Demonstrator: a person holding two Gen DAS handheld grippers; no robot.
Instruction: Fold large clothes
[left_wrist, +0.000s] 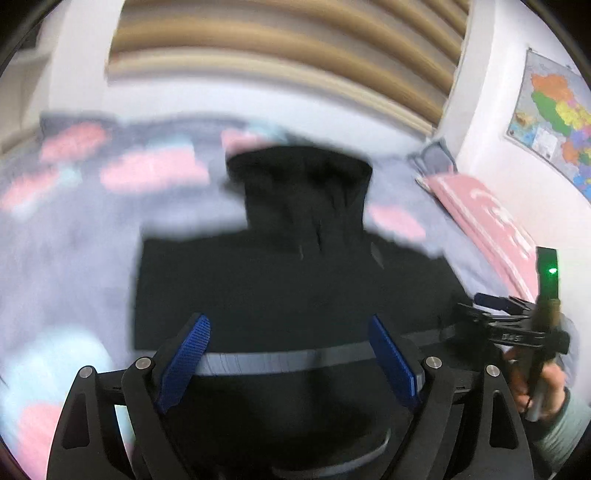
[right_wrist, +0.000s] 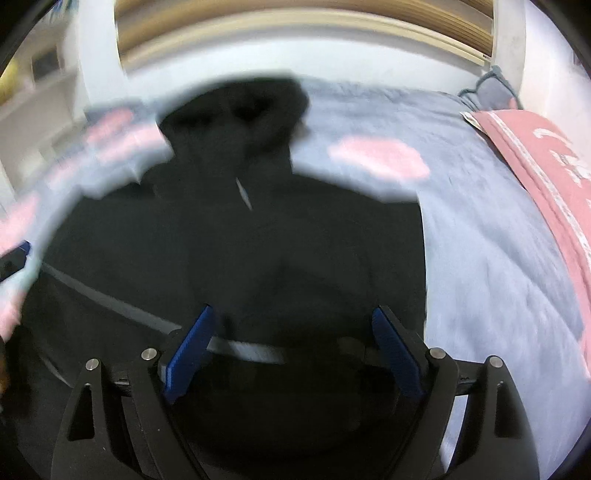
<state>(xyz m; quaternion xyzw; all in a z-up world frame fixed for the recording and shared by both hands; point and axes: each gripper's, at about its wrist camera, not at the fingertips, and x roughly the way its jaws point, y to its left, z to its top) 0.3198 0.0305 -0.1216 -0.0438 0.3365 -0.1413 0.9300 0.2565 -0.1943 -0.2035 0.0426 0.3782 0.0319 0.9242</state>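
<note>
No legible text: white lettering on the pink pillow (left_wrist: 491, 218) and the wall map (left_wrist: 554, 122) labels are too blurred.

A bed filled the room's middle, spread with a grey-blue quilt (right_wrist: 480, 236) printed with pink cloud shapes. A pink pillow (right_wrist: 546, 177) lay along its right side by a white wall. A coloured map (left_wrist: 554, 122) hung on that wall. Behind the bed ran a headboard of tan wooden slats (left_wrist: 280, 48).
</note>
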